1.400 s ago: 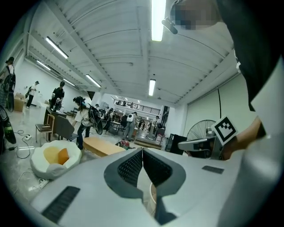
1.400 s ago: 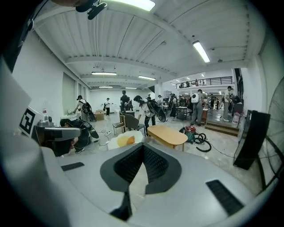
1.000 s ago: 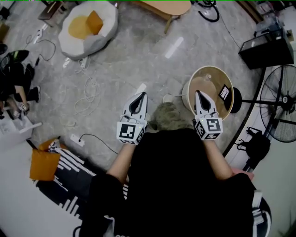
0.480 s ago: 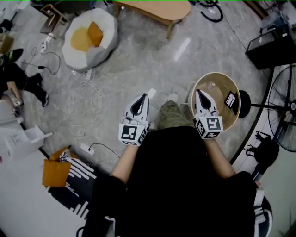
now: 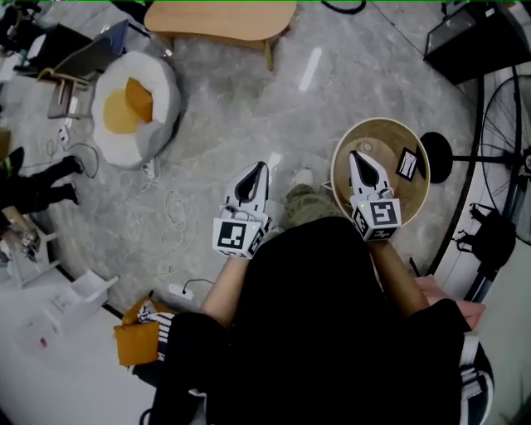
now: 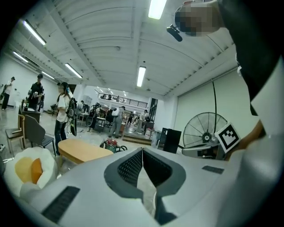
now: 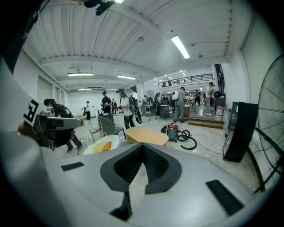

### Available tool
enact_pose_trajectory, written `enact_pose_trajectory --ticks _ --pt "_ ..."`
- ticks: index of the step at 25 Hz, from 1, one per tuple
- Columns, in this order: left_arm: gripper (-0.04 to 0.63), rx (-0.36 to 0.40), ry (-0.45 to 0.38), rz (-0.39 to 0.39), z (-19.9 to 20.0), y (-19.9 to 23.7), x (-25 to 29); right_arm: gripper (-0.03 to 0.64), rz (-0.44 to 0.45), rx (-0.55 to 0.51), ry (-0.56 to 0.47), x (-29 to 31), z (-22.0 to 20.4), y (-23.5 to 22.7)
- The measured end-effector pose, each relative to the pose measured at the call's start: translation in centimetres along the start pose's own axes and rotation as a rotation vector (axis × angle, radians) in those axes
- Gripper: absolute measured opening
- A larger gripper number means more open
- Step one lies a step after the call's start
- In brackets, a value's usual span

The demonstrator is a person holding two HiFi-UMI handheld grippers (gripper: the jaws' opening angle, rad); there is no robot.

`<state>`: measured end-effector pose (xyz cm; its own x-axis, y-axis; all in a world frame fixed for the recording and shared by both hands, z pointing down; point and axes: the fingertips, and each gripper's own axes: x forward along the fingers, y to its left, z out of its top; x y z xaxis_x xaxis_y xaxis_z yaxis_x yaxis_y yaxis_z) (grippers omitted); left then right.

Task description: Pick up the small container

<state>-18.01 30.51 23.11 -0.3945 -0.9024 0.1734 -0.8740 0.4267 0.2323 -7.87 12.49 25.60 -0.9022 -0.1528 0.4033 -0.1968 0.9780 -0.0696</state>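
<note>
A small clear container [image 5: 366, 147] stands on a round wooden side table [image 5: 390, 133], next to a black card [image 5: 406, 163]. My right gripper [image 5: 355, 154] is held over the near left part of that table, jaws shut and empty, its tip just left of the container. In the right gripper view the right gripper [image 7: 143, 146] points level into the room, with nothing between the pads. My left gripper [image 5: 261, 165] hovers over the floor left of the table, also shut and empty. The left gripper [image 6: 142, 150] looks out at the hall in its own view.
A white beanbag with an orange cushion [image 5: 133, 106] lies on the floor at the far left. A low wooden table [image 5: 220, 18] stands at the back. A pedestal fan [image 5: 508, 124] and a black case [image 5: 473, 37] are on the right. Loose cables [image 5: 170, 212] trail across the floor. People [image 6: 63, 113] stand farther off.
The head view has swung, so the beanbag and the low table sit differently in the picture. Both grippers keep their pose and stay shut; the round table lies closer under the right one.
</note>
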Motion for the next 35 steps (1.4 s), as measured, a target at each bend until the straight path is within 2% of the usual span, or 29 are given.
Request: enact_pose_trajectory --ticks 4,11,15,17,20,24,27,30,35 --pt "0.02 0.001 0.045 -0.025 -0.4 -0.7 5.4 0.015 -0.046 0.034 0.013 1.4 -0.3 -4.9" --pt "0.021 0.053 0.109 -0.05 -0.8 -1.9 13.6 0.015 -0.138 0.08 0.028 2.0 -0.9 -12.8" --pt "0.021 0.083 0.158 -0.068 -2.0 -3.2 17.6 0.015 -0.229 0.098 0.043 1.1 -2.6 -18.1" --pt "0.021 0.077 0.194 -0.129 -3.2 -4.4 19.8 0.015 -0.296 0.136 0.051 1.0 -3.5 -20.1" --pt "0.021 0.08 0.243 -0.266 -5.8 -6.8 22.6 0.015 -0.386 0.194 0.042 0.9 -4.4 -21.5" --pt "0.021 0.084 0.339 -0.421 -12.8 -9.8 26.5 0.015 -0.494 0.264 0.029 1.3 -7.2 -23.6" --pt "0.021 0.121 0.39 -0.52 -18.4 -11.5 29.0 0.015 -0.533 0.326 0.035 1.9 -10.4 -23.6" --pt "0.021 0.138 0.404 -0.596 -23.2 -13.5 30.5 0.015 -0.562 0.359 0.052 1.1 -13.9 -23.6" --pt "0.021 0.173 0.447 -0.688 -29.7 -16.1 34.4 0.015 -0.63 0.388 0.066 1.6 -19.1 -26.3"
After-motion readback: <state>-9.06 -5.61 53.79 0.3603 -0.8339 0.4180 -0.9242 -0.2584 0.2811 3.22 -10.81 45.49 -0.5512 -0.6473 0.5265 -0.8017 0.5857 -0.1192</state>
